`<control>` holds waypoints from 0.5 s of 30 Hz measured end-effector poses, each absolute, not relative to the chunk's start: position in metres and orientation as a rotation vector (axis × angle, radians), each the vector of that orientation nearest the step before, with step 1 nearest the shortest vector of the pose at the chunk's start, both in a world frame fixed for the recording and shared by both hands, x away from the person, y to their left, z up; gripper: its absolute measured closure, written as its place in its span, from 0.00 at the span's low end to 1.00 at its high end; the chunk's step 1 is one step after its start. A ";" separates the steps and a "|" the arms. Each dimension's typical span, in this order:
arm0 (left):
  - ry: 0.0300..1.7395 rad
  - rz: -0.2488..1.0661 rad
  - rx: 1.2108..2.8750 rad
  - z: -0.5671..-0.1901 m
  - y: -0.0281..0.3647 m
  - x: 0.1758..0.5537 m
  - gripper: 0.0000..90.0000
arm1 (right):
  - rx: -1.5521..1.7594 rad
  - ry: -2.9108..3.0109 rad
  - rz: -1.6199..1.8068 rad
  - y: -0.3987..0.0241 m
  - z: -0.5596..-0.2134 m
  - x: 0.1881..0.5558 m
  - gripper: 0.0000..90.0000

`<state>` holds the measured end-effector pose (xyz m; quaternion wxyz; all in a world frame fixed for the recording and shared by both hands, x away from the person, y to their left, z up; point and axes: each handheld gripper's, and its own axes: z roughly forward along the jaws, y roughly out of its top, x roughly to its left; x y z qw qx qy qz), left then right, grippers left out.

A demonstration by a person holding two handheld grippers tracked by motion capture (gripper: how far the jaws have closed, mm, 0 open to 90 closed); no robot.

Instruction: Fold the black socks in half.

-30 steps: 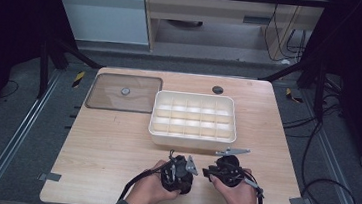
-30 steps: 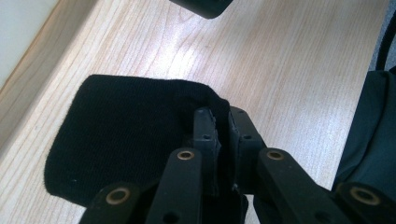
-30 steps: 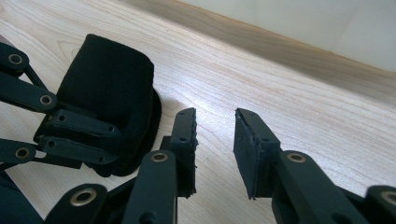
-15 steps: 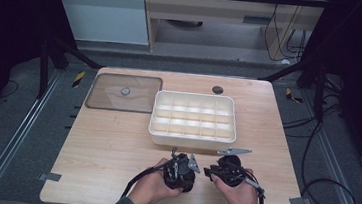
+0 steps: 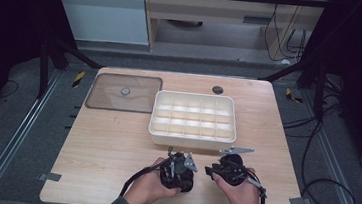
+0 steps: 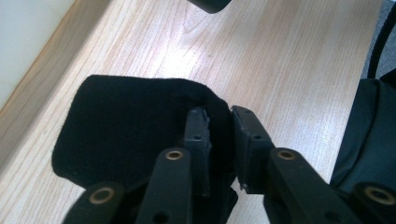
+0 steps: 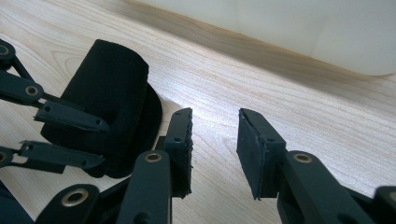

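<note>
A black cloth (image 6: 130, 121) lies folded on the wooden table (image 5: 114, 151) near the front edge. My left gripper (image 6: 219, 114) sits low over it. Its jaws have just been opening, and a narrow gap now stands between the pads, with a fold of the cloth in that gap. In the high view a hand holds the left gripper (image 5: 183, 166) at the front centre. My right gripper (image 7: 215, 116) is open just right of the black cloth (image 7: 112, 79), with bare wood between its pads. Its jaws have just opened a little further. The right gripper (image 5: 217, 171) is in the other hand.
A white compartment tray (image 5: 191, 139) stands just beyond both grippers, with its wall close in the right gripper view. A clear lid (image 5: 104, 97) with a small knob lies at the back left. A small black disc (image 5: 217, 90) sits near the far edge.
</note>
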<state>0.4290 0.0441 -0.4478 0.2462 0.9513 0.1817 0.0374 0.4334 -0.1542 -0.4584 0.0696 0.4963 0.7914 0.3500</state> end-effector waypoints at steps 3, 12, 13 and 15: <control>0.499 0.107 2.591 -0.446 0.045 0.426 0.77 | 1.491 2.381 1.055 -0.153 -0.458 0.433 0.72; 0.515 0.109 2.562 -0.436 0.047 0.423 0.69 | 1.489 2.371 1.058 -0.154 -0.454 0.434 0.70; 0.513 0.109 2.561 -0.435 0.047 0.422 0.69 | 1.492 2.369 1.058 -0.155 -0.453 0.434 0.69; 0.515 0.111 2.557 -0.432 0.047 0.422 0.69 | 1.492 2.366 1.059 -0.155 -0.453 0.434 0.69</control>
